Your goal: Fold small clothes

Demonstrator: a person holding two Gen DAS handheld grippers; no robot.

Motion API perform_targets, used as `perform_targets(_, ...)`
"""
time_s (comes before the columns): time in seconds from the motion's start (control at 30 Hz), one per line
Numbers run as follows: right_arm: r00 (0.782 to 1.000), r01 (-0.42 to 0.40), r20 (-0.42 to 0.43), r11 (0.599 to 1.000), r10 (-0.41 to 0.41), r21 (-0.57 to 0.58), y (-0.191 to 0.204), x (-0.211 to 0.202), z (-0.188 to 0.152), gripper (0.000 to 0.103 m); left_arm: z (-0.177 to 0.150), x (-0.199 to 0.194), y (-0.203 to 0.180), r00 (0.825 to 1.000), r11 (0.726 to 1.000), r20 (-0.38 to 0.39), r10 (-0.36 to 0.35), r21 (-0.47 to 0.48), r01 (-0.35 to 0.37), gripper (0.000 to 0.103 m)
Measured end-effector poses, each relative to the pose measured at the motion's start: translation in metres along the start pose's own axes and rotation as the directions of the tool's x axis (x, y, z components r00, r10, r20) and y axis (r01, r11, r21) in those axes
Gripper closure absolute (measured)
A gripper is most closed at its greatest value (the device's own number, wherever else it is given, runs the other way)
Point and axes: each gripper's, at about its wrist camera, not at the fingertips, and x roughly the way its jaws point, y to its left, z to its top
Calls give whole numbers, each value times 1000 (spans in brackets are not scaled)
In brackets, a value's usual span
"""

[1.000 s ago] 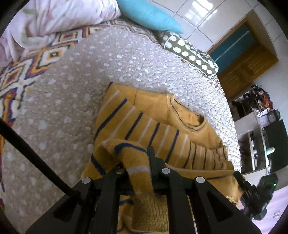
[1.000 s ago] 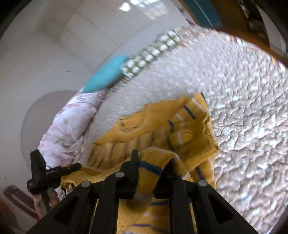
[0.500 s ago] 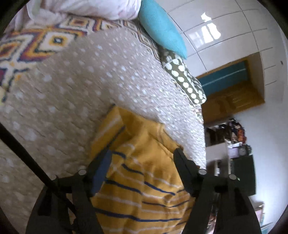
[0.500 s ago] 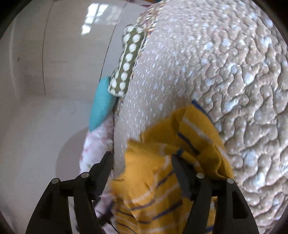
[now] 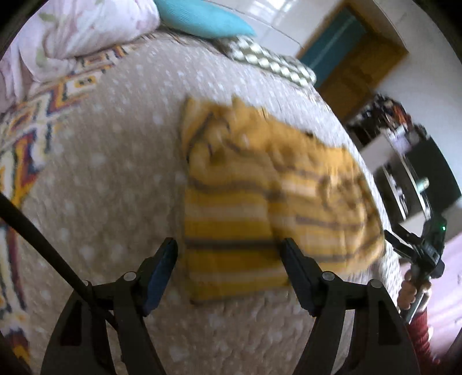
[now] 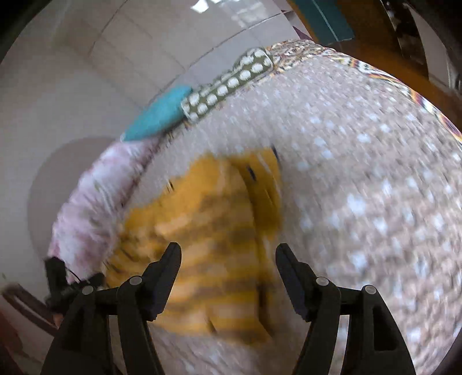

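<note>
striped sweater (image 5: 260, 207) laid folded on dotted quilt (image 5: 115, 178), nothing gripped.
left gripper (image 5: 228, 251) and right gripper (image 6: 228, 256) are seen spread wide, held just above the sweater's near edge; frames blurred.

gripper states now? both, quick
Left gripper: open, holding nothing, above the yellow striped sweater.
Right gripper: open, holding nothing.

Dotted bedspread (image 5: 115, 178), teal pillow (image 5: 202, 17), tiled wall (image 6: 115, 57)
</note>
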Motion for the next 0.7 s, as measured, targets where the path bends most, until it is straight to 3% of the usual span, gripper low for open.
perform_targets(0.07, 1000, 8, -26, 1000, -8, -13, 0, 8, -24, 30, -9, 9, -1, 1000, 1000, -15, 20, -2, -20, 34)
perform_targets(0.1, 999, 5, -40, 1000, -6, -19, 1, 14, -31, 37, -10, 13, -1, 999, 1000, -27, 31, -1, -31, 43)
perform_targets(0.13, 998, 5, -62, 1000, -7, -27, 2, 20, -36, 51, -9, 15, -2, 997, 998, -49, 58, 3, -57, 77)
perform_targets(0.17, 996, 9, -84, 999, -12, -36, 3, 22, -38, 79, -6, 15, -1, 994, 996, -71, 86, 4, -86, 87)
perform_targets(0.23, 998, -11, -69, 999, 8, -34, 1, 13, -33, 85, 6, -5, -3, 992, 994, -62, 110, 17, -109, 91)
perform_targets(0.27, 999, -11, -52, 999, 10, -31, -2, 0, -27, 92, 11, -16, -5, 990, 990, -41, 134, 38, -133, 91)
perform_targets(0.37, 1000, 26, -7, 1000, -26, -14, -22, -32, -14, 95, 18, -46, -7, 981, 979, 13, 194, 56, -195, 92)
perform_targets(0.43, 998, 54, -23, 999, -54, 7, -31, -35, -18, 95, 13, -49, -3, 957, 955, 34, 289, 54, -291, 93)
perform_targets(0.47, 994, 99, -42, 995, -99, 4, -36, -33, -24, 95, 9, -47, 1, 944, 942, 36, 328, 57, -329, 93)
perform_targets(0.53, 980, 187, -57, 982, -188, -26, -39, -31, -34, 94, -3, -44, 9, 941, 940, 20, 338, 43, -339, 92)
perform_targets(0.6, 979, 200, -40, 980, -201, -13, -40, -38, -40, 93, -17, -43, 15, 950, 949, 12, 313, 29, -313, 78)
perform_targets(0.67, 976, 217, 18, 976, -216, -15, -34, -51, -39, 93, -28, -41, 15, 949, 950, 41, 312, 10, -313, 49)
perform_targets(0.7, 972, 231, 60, 972, -229, -35, -27, -59, -38, 93, -33, -39, 18, 941, 944, 78, 329, -12, -329, 44)
